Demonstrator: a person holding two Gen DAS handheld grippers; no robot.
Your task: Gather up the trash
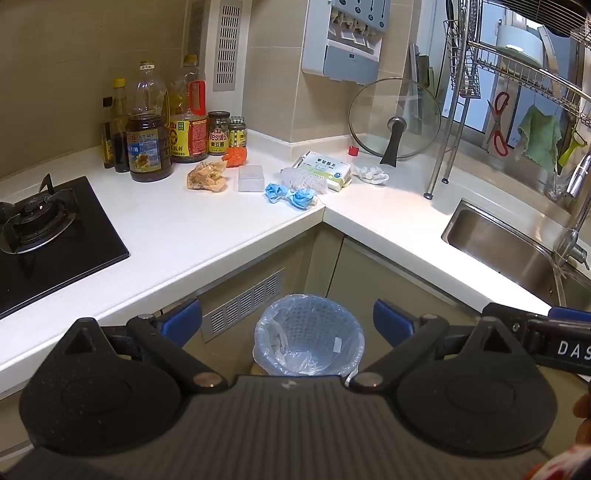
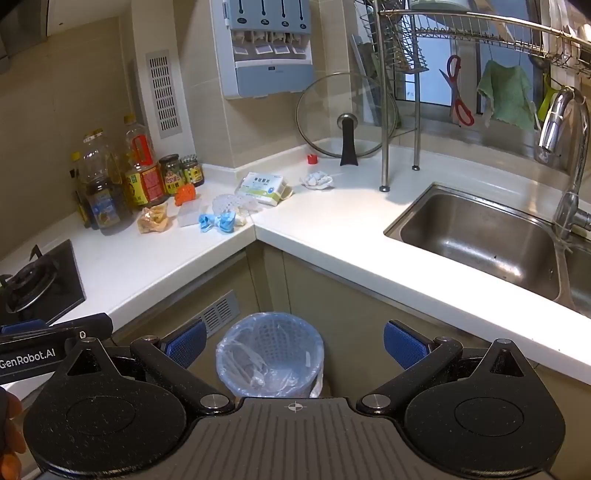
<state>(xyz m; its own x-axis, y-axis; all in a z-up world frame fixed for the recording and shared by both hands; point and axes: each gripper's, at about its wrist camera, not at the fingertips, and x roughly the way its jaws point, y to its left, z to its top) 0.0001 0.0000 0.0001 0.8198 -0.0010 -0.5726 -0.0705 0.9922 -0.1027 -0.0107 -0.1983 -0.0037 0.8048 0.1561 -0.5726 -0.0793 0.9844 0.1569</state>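
Note:
A blue mesh bin (image 1: 308,334) lined with a clear bag stands on the floor in the counter corner; it also shows in the right wrist view (image 2: 270,356). Trash lies on the white counter: crumpled blue gloves (image 1: 291,195) (image 2: 218,221), white foam netting (image 1: 303,179) (image 2: 236,203), a medicine box (image 1: 327,170) (image 2: 263,188), a crumpled white tissue (image 1: 373,173) (image 2: 317,180), a brownish wrapper bag (image 1: 207,176) (image 2: 153,218), a red cap (image 1: 353,150) (image 2: 312,159). My left gripper (image 1: 288,321) and right gripper (image 2: 294,341) are both open and empty above the bin.
Oil bottles and jars (image 1: 162,129) stand at the back left. A gas hob (image 1: 40,229) is at left, a steel sink (image 2: 487,236) with tap (image 2: 565,147) at right. A glass lid (image 1: 395,118) leans on the wall beside a dish rack (image 2: 461,33).

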